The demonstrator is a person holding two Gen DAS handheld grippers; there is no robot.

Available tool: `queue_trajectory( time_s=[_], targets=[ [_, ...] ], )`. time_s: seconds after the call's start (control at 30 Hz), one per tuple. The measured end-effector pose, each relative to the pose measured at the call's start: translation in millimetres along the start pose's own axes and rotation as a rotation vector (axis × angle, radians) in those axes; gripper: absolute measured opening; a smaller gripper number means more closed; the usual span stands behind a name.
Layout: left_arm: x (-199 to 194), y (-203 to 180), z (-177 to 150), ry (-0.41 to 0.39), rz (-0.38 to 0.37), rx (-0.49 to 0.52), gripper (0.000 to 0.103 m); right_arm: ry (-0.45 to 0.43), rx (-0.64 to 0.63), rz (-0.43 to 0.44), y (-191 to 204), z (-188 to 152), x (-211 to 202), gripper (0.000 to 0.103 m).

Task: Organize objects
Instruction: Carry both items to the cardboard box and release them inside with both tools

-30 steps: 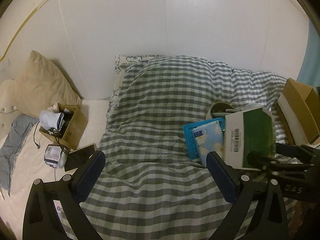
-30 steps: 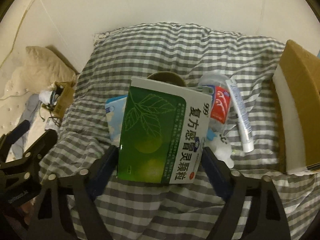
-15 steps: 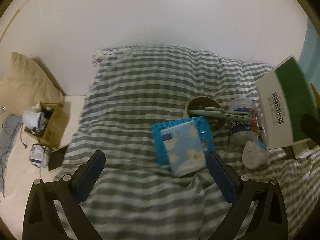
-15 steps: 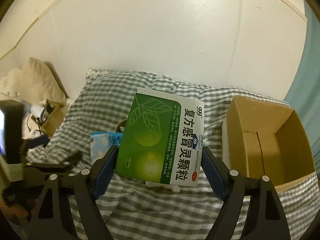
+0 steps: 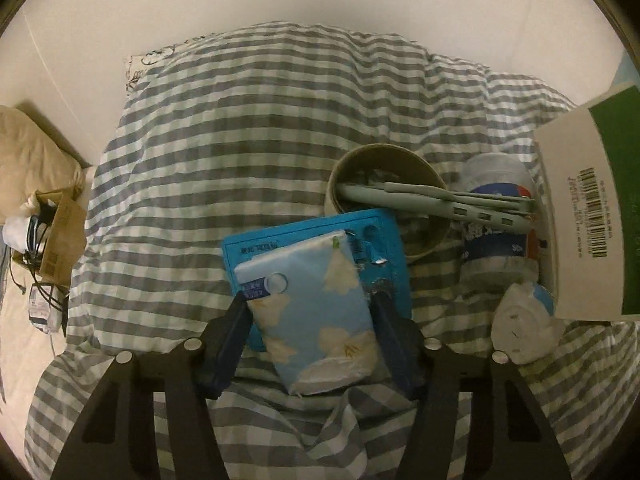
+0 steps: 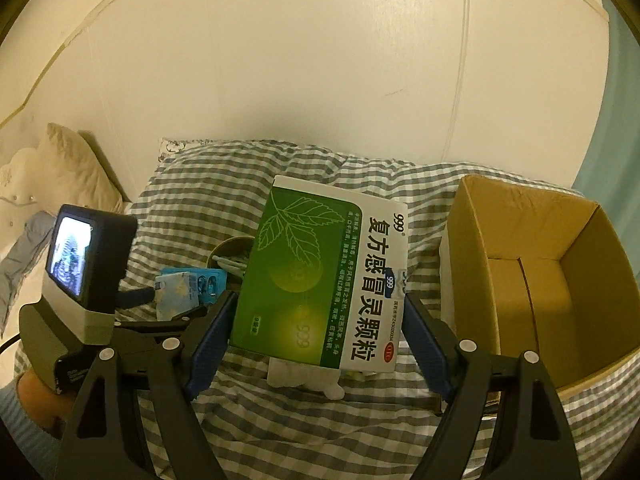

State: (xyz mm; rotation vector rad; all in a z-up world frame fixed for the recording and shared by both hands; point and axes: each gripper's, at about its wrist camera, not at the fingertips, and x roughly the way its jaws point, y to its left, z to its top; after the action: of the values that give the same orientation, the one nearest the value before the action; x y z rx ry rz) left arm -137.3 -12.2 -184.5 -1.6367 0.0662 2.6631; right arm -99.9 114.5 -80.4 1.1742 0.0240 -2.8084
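Your right gripper [image 6: 316,320] is clamped on the green medicine box [image 6: 320,276], fingers pressing its two side edges, box held up off the bed with its printed face toward the camera and its long axis running away from you along the fingers. The open carton [image 6: 540,280] sits on the checked duvet [image 6: 280,420] to the right of that box, near it but not under it; its mouth faces up and its inside looks bare where you can see it. My read is that the box is bound for the carton, so the move turns on that rightward offset: carry the box to the right until it clears the near wall, then lower it. Your left gripper [image 5: 308,320] has its fingers on either side of the tissue pack [image 5: 308,312], close against it; I judge it gripped, though contact on the right finger is hard to confirm. The pack lies on a blue tray [image 5: 384,240], long axis in line with the fingers. Beyond it stand a paper cup [image 5: 384,168] holding grey toothbrushes [image 5: 440,200], a bottle [image 5: 496,208] and a white wad [image 5: 520,332]. The right hand is the nearer one to the carton.
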Motion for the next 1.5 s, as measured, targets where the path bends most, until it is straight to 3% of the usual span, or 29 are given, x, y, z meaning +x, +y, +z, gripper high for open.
queue_trajectory(
  time_s=[0.2,0.33,0.6,0.8,0.9,1.13,1.5],
  targets=[
    [-30.9,1.0,-3.6,-0.027,-0.010,-0.006,0.061,0.000,-0.014,0.001,3.3,2.2,-11.7,0.081],
    [-75.7,4.4,-3.0,-0.076,-0.029,-0.014,0.061,-0.030,-0.037,0.004,7.8,13.5,-40.3,0.081],
    [-190.7,-2.1,14.6,-0.236,-0.061,-0.024,0.061,-0.162,-0.098,0.000,3.4,57.6,-147.3,0.081],
    [-281.6,-45.5,25.7,-0.396,-0.128,0.022,0.061,-0.244,-0.119,-0.065,-28.8,75.5,-223.8,0.081],
    [-306.0,-70.9,32.2,-0.442,-0.169,0.047,0.061,-0.265,-0.103,-0.081,-52.9,79.6,-249.7,0.081],
    [-301.4,-140.3,52.8,-0.442,-0.205,0.131,0.061,-0.270,-0.052,-0.122,-116.3,78.9,-258.0,0.081],
    [-225.4,-222.9,65.8,-0.326,-0.266,0.179,0.061,-0.132,0.070,-0.122,-210.5,59.6,-188.2,0.081]
  ],
)
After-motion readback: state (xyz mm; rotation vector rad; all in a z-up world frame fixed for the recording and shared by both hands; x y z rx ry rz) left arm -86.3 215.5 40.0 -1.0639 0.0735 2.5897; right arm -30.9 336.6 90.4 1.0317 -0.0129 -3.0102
